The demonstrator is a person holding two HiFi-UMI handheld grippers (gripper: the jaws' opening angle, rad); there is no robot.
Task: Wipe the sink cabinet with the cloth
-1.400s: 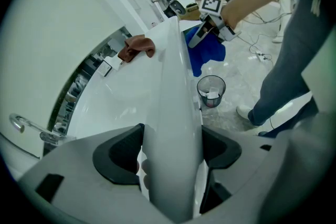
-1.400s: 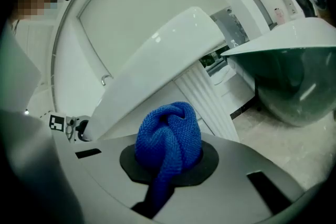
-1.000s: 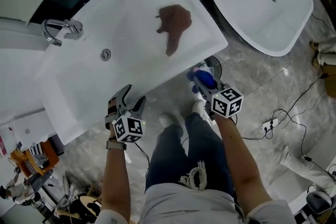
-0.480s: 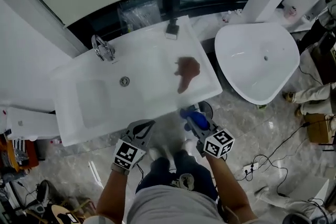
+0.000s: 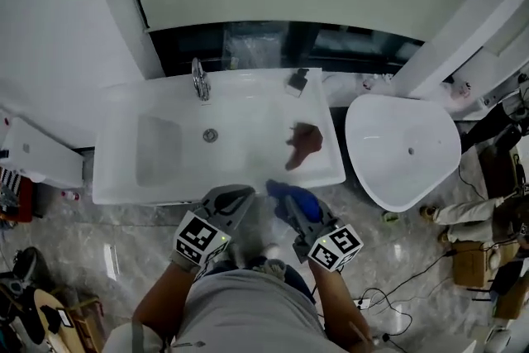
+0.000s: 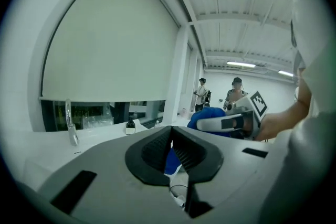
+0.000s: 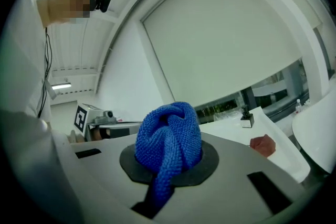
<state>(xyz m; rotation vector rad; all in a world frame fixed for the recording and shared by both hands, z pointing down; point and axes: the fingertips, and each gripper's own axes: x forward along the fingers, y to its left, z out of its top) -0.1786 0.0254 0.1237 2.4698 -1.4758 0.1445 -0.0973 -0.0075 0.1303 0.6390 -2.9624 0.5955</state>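
Currently the blue cloth (image 7: 168,136) is bunched and clamped in the right gripper (image 7: 172,162), near the front edge of the white sink cabinet (image 5: 149,196). Left gripper (image 6: 172,136) is alongside, jaws together, nothing in them. A brown patch (image 5: 304,143) sits on the top, right of the drain.

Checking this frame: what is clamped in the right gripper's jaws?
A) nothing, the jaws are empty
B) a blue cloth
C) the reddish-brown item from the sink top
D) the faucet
B: the right gripper view shows the blue cloth bunched between the jaws of the right gripper, while the reddish-brown item lies apart on the white sink top.
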